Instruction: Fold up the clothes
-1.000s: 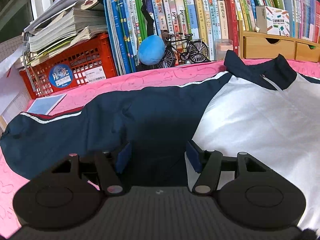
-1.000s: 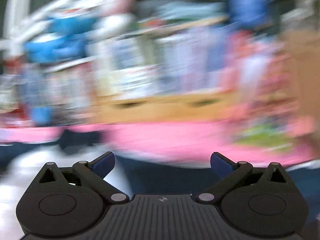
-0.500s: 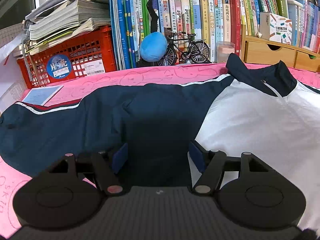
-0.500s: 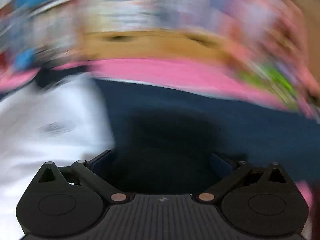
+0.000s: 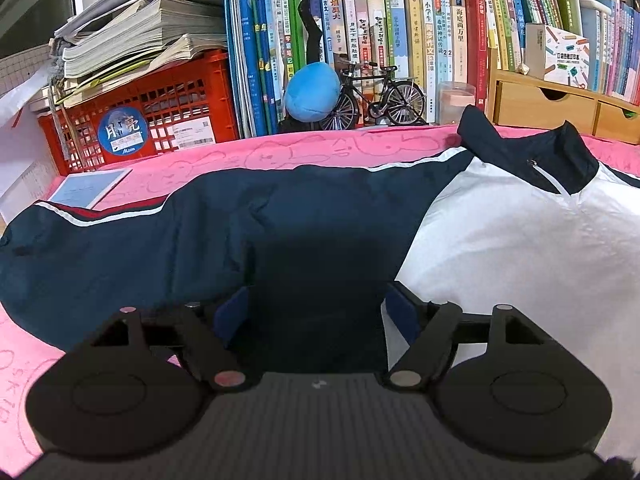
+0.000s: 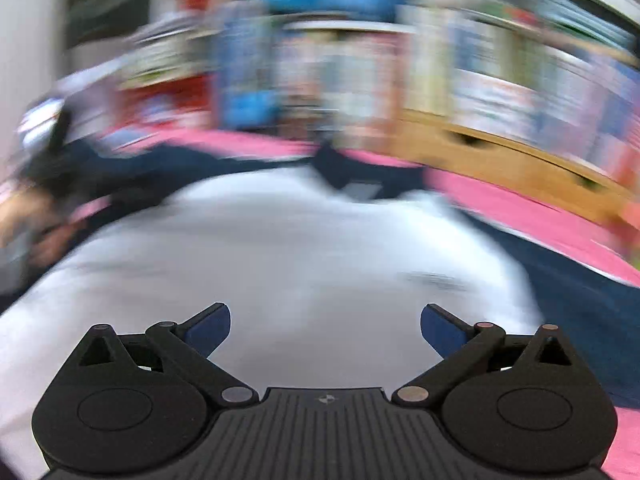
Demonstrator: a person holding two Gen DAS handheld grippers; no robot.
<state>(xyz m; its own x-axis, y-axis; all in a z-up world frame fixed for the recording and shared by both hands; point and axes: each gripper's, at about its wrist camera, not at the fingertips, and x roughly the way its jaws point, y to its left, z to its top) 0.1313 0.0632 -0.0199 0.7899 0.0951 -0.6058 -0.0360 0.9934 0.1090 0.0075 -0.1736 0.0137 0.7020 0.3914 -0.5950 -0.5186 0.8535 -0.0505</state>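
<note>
Your left gripper sits low over the navy part of the jacket, its blue-padded fingers spread apart with nothing between them but the dark cloth lying underneath; whether the tips touch the fabric you cannot tell from this angle. Your right gripper is likewise released, jaws wide, and it hangs over the white front panel of the same jacket. That right view is badly smeared by motion, so fine detail there is lost.

You have the jacket spread flat on a pink cloth that covers the work surface. From the left view, its navy sleeve stretches out to the left, edged with a thin white stripe and a patch of red near the cuff end. The white body lies to the right, and the dark collar with its zip stands up at the far side, near the back edge of the pink cloth.

Behind the jacket you see a red crate stacked with papers, a row of upright books, a blue round plush just beside a small model bicycle, and a wooden drawer unit at the right. A pale blue booklet lies on the pink cloth near the crate.
</note>
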